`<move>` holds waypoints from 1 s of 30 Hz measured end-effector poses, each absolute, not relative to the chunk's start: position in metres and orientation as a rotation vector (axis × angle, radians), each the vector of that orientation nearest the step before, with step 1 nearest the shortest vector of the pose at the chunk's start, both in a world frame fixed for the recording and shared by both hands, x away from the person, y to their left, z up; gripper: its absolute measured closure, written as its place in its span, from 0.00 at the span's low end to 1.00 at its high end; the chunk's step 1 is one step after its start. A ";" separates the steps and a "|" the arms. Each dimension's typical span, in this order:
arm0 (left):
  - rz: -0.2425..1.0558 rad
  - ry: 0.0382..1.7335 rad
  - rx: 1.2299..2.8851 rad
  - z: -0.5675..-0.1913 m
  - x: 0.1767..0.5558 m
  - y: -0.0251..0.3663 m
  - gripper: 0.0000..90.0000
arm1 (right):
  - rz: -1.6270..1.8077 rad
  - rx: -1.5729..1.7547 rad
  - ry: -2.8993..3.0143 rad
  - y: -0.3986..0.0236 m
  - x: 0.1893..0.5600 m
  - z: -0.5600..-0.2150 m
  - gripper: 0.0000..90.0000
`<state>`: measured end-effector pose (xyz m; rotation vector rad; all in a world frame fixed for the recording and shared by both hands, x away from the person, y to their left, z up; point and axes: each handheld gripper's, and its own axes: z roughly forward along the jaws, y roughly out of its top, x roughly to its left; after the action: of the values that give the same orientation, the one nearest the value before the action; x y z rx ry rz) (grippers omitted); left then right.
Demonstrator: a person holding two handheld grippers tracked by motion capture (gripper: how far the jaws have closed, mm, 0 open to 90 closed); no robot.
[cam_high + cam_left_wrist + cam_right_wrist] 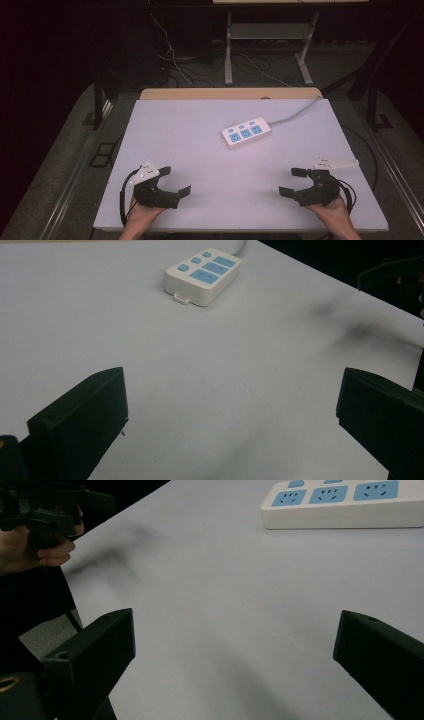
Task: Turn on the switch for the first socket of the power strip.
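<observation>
Overhead camera faces forward; claw cameras skim the table [200, 150] (shared).

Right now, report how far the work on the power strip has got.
Nothing looks done yet. The power strip lies flat on the white table, its grey cable trailing off the far edge, sockets bare. In hand: the left gripper and right gripper sit near the front edge, jaws wide open, holding nothing, both well short of the strip. Left: the whole reach and any handling of it.

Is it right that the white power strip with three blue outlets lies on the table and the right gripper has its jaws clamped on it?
No. The right gripper is open and empty, well short of the power strip, as the high view shows. The strip does lie on the table.
</observation>
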<state>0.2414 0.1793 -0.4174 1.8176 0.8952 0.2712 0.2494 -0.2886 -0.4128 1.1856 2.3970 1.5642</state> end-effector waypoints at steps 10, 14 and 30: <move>0.261 0.887 1.819 -0.418 0.241 0.179 0.00 | 1.554 1.188 2.404 -0.288 0.250 -0.414 0.03; 0.256 0.885 1.824 -0.418 0.241 0.178 0.00 | 1.555 1.194 2.407 -0.288 0.252 -0.415 0.03; 0.266 0.895 1.812 -0.418 0.240 0.181 0.00 | 1.524 1.212 2.425 -0.288 0.252 -0.411 0.03</move>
<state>0.2399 0.1808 -0.4176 1.8123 0.8949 0.2661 0.2522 -0.2875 -0.4113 1.2117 2.4246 1.5244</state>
